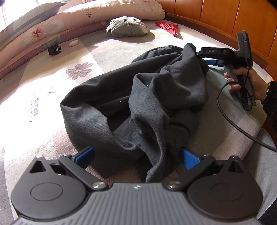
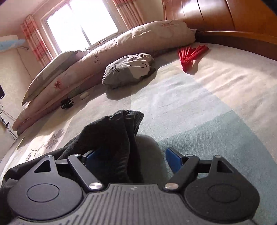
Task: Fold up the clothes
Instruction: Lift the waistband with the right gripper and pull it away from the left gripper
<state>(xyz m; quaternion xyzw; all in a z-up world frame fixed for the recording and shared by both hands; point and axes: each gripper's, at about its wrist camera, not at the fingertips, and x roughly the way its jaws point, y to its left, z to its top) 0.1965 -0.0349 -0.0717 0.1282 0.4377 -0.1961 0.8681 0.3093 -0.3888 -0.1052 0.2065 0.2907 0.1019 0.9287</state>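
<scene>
Dark garment bunched mid-bed, both claws at its edges

Left gripper spread wide, near hem lying loose between its fingers; right gripper also spread at the far-right ribbed edge (cloth against one pad, no pinch). Garment crumpled on the bedsheet, opposite ends approached, likely for lifting flat

Dark grey garment; floral pastel-block bedsheet; red fan; blue-padded black claws; orange wood headboard
</scene>
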